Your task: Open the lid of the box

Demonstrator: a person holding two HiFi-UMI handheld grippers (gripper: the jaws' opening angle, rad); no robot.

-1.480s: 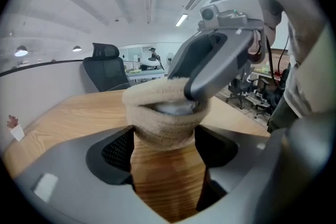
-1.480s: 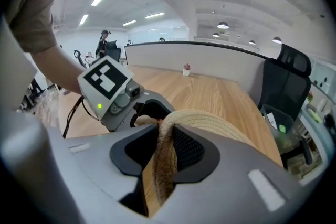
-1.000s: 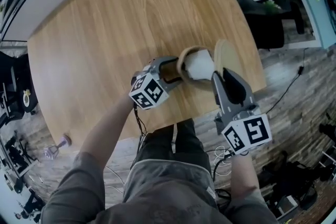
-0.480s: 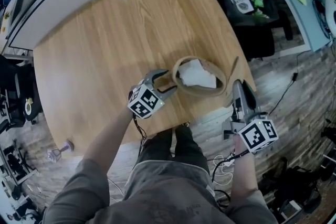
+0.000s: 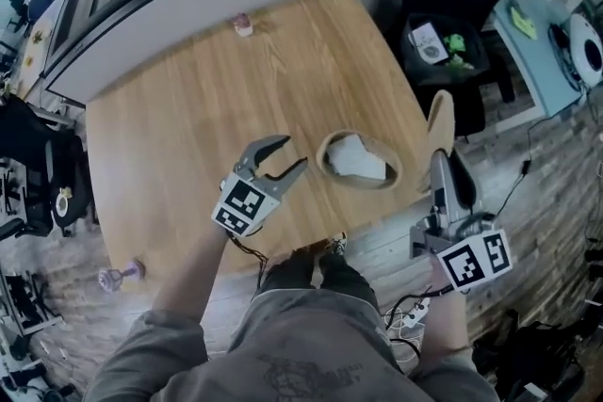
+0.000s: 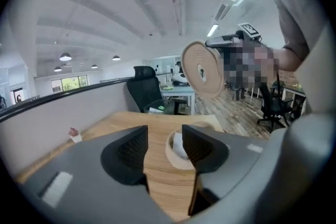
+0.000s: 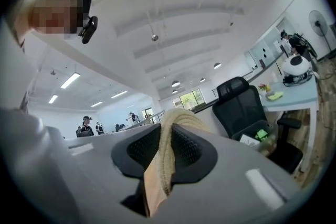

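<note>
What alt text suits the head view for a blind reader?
The right gripper holds a round lid raised clear of the open box on the wooden table. The left gripper, jaws closing on nothing, sits beside the box.

The head view looks steeply down from above the person onto the whole table (image 5: 188,99) and the floor (image 5: 513,202) beside it. The left gripper view sits low over the tabletop and faces nearly level along its jaws toward the box (image 6: 170,153) close ahead, with the lid (image 6: 202,68) raised beyond. The right gripper view tilts up along its jaws toward the ceiling (image 7: 173,18), the lid's edge very near. All three views share the lid; the head and left gripper views share box and table.
</note>
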